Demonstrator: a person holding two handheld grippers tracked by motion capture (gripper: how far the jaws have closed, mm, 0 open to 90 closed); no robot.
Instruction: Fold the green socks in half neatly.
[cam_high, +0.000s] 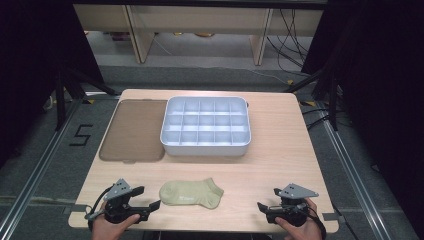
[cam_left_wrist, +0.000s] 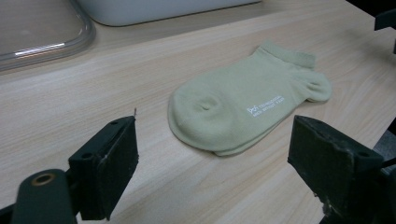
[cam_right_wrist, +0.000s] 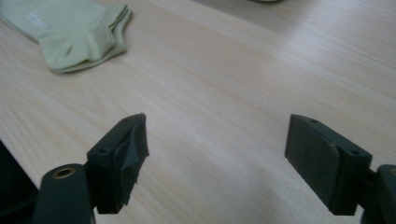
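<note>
A pale green ankle sock (cam_high: 191, 192) lies flat near the table's front edge, between my two grippers. My left gripper (cam_high: 148, 197) rests on the table just left of the sock, jaws wide apart and empty. In the left gripper view the sock (cam_left_wrist: 247, 105) sits a little beyond the two black pads (cam_left_wrist: 109, 163). My right gripper (cam_high: 269, 198) rests at the front right, jaws spread, nothing between them. In the right gripper view the sock's cuff end (cam_right_wrist: 70, 30) lies at the upper left, well away from the pads (cam_right_wrist: 123, 156).
A white tray (cam_high: 206, 148) with several compartments stands at the middle back of the wooden table (cam_high: 280, 165). Its brownish translucent lid (cam_high: 134, 130) lies flat to its left. The person's hands hold both grippers at the front edge.
</note>
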